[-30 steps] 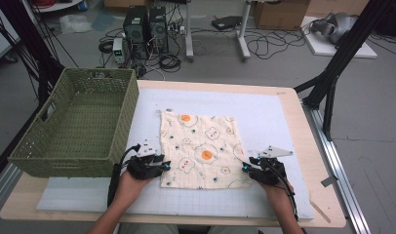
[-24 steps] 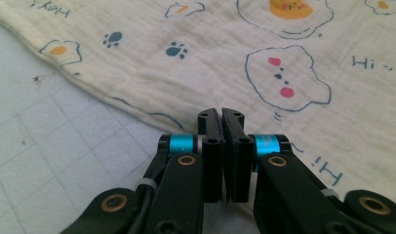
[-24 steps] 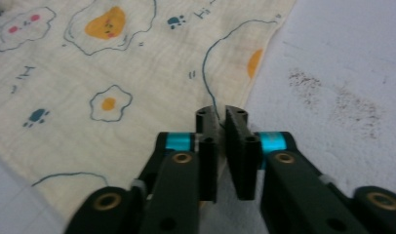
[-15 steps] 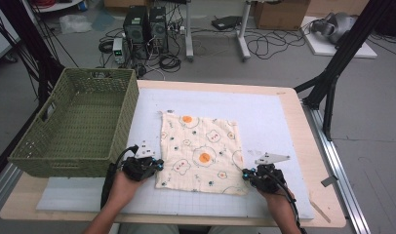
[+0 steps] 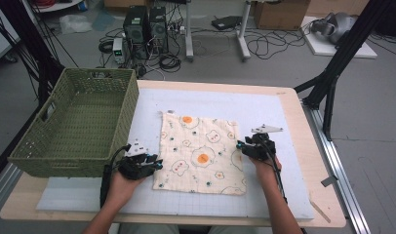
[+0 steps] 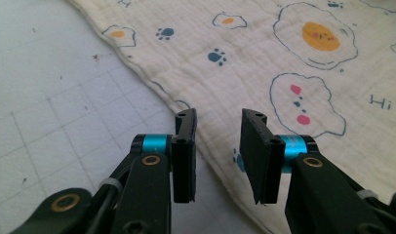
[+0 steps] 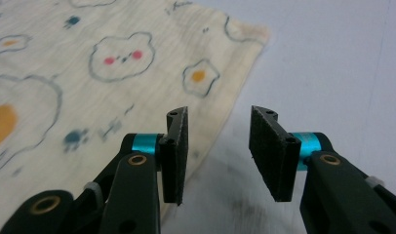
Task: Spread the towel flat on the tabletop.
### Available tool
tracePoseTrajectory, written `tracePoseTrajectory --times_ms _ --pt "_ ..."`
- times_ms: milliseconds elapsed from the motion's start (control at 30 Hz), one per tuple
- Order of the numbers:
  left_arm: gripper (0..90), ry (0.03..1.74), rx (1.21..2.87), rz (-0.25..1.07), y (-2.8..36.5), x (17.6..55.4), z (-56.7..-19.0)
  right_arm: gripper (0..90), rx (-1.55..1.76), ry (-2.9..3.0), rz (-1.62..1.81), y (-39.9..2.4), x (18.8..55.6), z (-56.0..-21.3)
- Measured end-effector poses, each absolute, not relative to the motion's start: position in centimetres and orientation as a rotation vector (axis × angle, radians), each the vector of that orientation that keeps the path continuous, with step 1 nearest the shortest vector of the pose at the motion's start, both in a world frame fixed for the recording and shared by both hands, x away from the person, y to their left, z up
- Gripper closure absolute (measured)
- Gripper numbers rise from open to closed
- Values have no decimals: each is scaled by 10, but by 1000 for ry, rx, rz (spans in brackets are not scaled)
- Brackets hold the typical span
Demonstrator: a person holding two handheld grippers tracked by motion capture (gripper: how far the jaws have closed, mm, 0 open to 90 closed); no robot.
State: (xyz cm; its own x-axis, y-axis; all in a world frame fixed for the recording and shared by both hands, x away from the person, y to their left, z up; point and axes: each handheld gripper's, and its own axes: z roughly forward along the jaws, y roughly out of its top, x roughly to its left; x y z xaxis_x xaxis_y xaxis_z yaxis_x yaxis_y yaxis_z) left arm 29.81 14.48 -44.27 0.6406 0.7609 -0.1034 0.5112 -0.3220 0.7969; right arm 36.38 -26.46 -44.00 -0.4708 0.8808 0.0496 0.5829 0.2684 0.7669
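cloth (image 5: pixel 201 152): flat on the white mat, mid-table, right of the basket (image 5: pixel 74 127); roughly square, no long axis. left gripper (image 5: pixel 148 163): at the cloth's left edge near its near corner; jaws just reopened, part open, straddling the hem, pads not pressing. right gripper (image 5: pixel 244 147): at the right edge, mid-way; jaws just reopened, part open, holding nothing.

Between and beyond your jaws you have the cloth (image 6: pixel 293 63), a soft, matt crinkled cotton weave printed with eggs and bears. Under it lies the mat (image 6: pixel 49 112), matt white with a faint grid, slightly specked. Your jaws wear matt black rubbery pads; glossy blue metal collars sit behind them.
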Motion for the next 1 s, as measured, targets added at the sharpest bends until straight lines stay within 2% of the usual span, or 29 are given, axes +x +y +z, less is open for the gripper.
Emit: tracePoseTrajectory --times_ms 67,167,200,433,500,567,667,800,900,1000 --pt "668 1006 1983 368 146 299 -444 630 1332 2159 1029 -259 376 -442" --pt "666 1010 1974 366 148 300 -444 773 1307 2198 1003 -252 388 -448" --pt "665 1011 1965 363 148 300 -444 853 1300 2207 1030 -252 389 -448" --pt "642 1016 1946 359 145 304 -445 870 1331 2150 937 -260 388 -446" --pt "635 1011 1948 358 144 306 -445 853 1349 2140 937 -263 389 -446" --pt "622 1015 1939 357 141 310 -445 756 1338 2125 944 -263 387 -444" --pt "609 1017 1941 366 138 317 -447 663 1334 2084 1001 -267 382 -435" --pt "617 1021 1940 401 135 323 -449 603 1324 2068 1027 -275 372 -425" --pt "650 1003 1986 414 131 324 -451 578 1311 2068 1036 -283 360 -418" --pt "755 975 2029 434 127 323 -451 560 1288 2070 1058 -291 345 -414"
